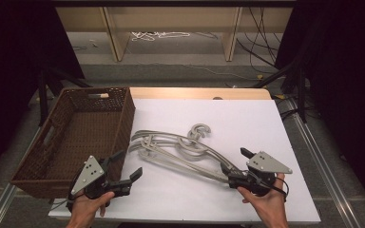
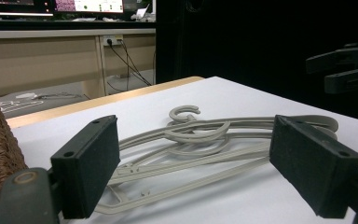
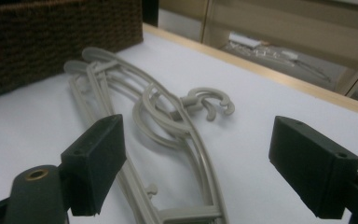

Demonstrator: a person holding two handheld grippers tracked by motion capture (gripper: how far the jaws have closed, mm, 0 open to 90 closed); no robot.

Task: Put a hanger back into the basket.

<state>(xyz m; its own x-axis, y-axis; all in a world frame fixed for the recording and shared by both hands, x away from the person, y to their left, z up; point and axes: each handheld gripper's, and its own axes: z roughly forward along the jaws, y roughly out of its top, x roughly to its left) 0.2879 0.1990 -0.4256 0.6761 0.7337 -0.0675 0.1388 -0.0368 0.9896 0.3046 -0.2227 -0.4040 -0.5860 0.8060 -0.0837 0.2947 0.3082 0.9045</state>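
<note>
High view: we log a tangle of grey plastic hangers (image 1: 180,149) lying flat on the white table (image 1: 247,118), hooks piled near mid-table, arms fanning toward the basket at one end and toward our right gripper (image 1: 241,167) at the other. How many hangers there are we cannot tell; at least two or three overlap.

Right gripper: jaws spread wide, nothing between them. In the right gripper view the near end of the hangers (image 3: 168,140) runs up between the two black pads (image 3: 95,163), apart from both. The lower jaw looks to sit just at the hanger tips in the high view; contact uncertain.

Left gripper (image 1: 129,167): also spread, empty, hovering near the front edge of the table just beside the wicker basket (image 1: 52,147). Left gripper view shows the hangers (image 2: 200,140) ahead, well clear of its pads (image 2: 88,163), with the right gripper (image 2: 349,70) beyond.

Basket stands at the table's left, holding nothing that we can see.

Our reading: this is the approach step, before any grasp; the work looks like moving hangers into the basket. Next move calls for the right gripper to ease forward and close on a single hanger arm. Risk, we judge: interlocked hooks may drag the whole bundle along.
</note>
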